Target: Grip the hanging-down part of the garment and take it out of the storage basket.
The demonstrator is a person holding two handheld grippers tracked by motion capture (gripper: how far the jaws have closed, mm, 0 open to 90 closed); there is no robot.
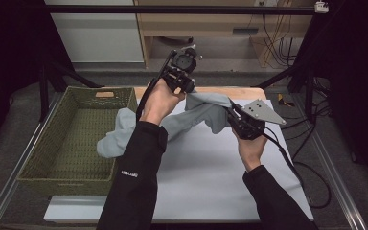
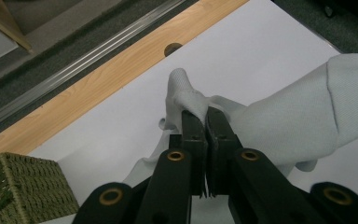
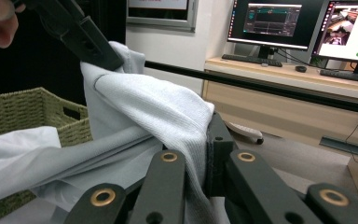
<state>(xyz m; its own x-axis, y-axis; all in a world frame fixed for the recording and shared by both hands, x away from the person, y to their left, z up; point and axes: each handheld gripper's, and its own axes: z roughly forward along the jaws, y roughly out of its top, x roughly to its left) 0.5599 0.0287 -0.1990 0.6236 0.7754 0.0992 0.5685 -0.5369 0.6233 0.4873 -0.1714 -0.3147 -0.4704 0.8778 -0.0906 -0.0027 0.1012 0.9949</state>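
soft grey ribbed cloth [image 1: 201, 112], pinched in left tongs [image 1: 188, 90] and right tongs [image 1: 231, 114]

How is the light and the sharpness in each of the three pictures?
High view: white table sheet brightly lit, both side margins nearly black. Left gripper view: grey cloth sharp, even light, soft shadows. Right gripper view: monitors glow, room behind the green basket dark, near jaws slightly soft.

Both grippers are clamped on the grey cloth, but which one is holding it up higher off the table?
The left gripper: it pinches the grey cloth near the table's far edge, raised above the right gripper, which grips lower.
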